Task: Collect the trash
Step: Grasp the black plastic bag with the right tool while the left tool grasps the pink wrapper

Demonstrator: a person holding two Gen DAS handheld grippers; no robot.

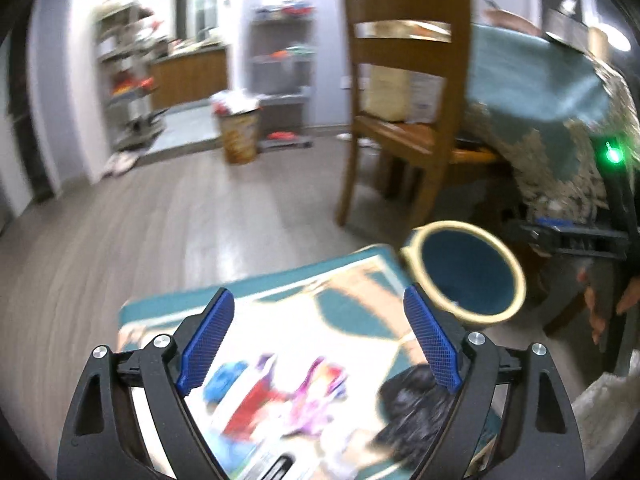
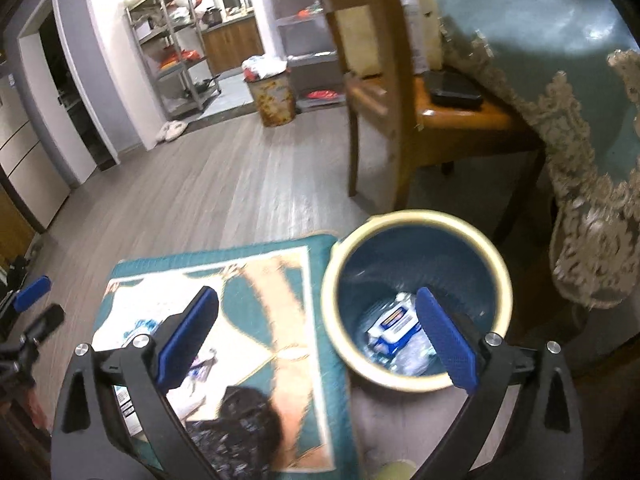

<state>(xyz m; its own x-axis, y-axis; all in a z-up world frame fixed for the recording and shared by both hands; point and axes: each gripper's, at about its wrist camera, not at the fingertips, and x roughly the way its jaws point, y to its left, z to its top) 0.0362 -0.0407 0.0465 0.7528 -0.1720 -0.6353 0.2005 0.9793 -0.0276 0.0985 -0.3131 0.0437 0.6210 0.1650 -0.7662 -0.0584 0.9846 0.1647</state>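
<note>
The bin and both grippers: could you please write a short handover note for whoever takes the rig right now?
Left gripper: open, empty, above the mat.
Right gripper: open, empty, between mat and bin.
The bin stands on the floor beside the mat, by the chair.
Done: a blue-and-white packet and clear wrappers lie in the bin.
Left: colourful wrappers and a black bag on the mat. Details are blurred.
</note>
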